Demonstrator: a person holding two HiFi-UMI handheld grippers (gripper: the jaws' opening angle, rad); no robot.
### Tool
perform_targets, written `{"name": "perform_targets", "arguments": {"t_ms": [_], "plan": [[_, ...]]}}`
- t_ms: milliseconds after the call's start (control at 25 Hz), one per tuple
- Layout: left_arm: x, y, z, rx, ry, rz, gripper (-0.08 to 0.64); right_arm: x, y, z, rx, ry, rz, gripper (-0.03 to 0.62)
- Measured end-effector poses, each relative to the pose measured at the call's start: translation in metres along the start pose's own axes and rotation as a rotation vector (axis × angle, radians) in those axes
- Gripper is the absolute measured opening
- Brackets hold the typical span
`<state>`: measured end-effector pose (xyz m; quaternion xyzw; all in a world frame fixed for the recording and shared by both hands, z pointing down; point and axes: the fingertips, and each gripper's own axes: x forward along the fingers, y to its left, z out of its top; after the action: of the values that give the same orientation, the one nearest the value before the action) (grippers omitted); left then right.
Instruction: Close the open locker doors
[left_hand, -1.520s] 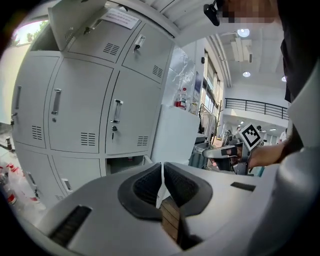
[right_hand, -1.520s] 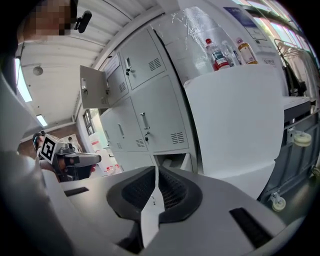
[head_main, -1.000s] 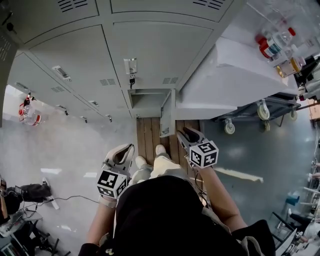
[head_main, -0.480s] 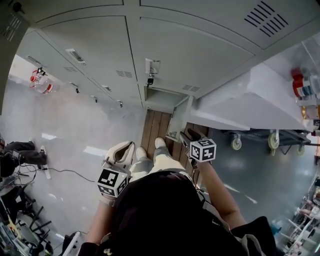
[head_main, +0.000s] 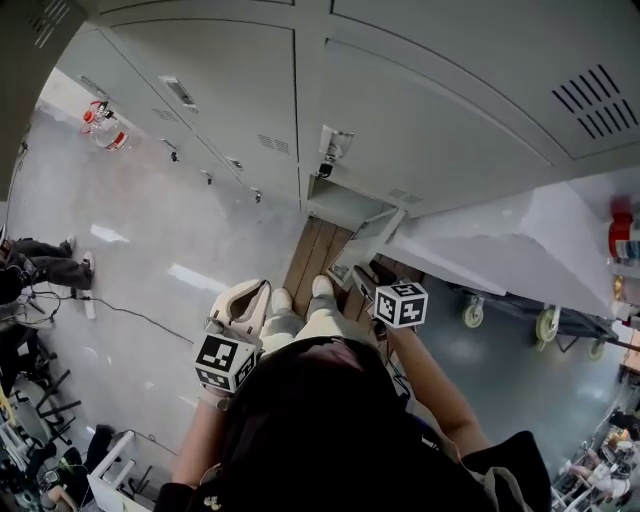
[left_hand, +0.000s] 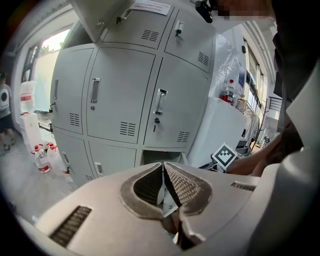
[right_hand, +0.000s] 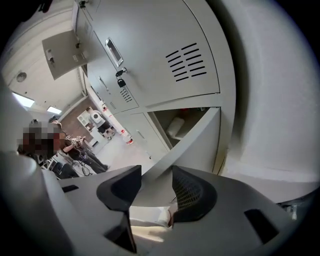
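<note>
The open locker door (head_main: 366, 238) stands ajar on the bottom row of the lockers (head_main: 420, 110), swung out toward the person's right. The right tool (head_main: 362, 278) sits low by its free edge. Its jaws have just been opening and stand wide, and the door's edge lines up with the gap, neither pad pressing on it. The left tool (head_main: 250, 296) is closed, tips together on nothing. The likely trouble: a push on that thin edge could slip off it, or too soft a nudge could let the door bounce back unlatched
</note>
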<state>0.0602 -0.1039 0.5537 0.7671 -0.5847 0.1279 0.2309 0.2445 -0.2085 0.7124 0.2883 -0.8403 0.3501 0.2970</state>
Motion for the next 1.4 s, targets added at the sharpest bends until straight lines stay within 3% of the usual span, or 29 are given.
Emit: {"name": "perform_targets", "arguments": {"t_ms": [400,800,1400], "plan": [[-0.007,0.014,0.001,-0.056,-0.005,0.142,0.021,0.035,0.016,0.030,-0.054,0.028,0.099,0.198],[-0.023,0.024,-0.010,-0.123,-0.041,0.311,0.021,0.068,0.015,0.063,-0.199,0.023,0.139,0.184],[-0.064,0.040,-0.021,-0.172,-0.048,0.450,0.021,0.120,0.006,0.095,-0.336,-0.010,0.046,0.186]]}}
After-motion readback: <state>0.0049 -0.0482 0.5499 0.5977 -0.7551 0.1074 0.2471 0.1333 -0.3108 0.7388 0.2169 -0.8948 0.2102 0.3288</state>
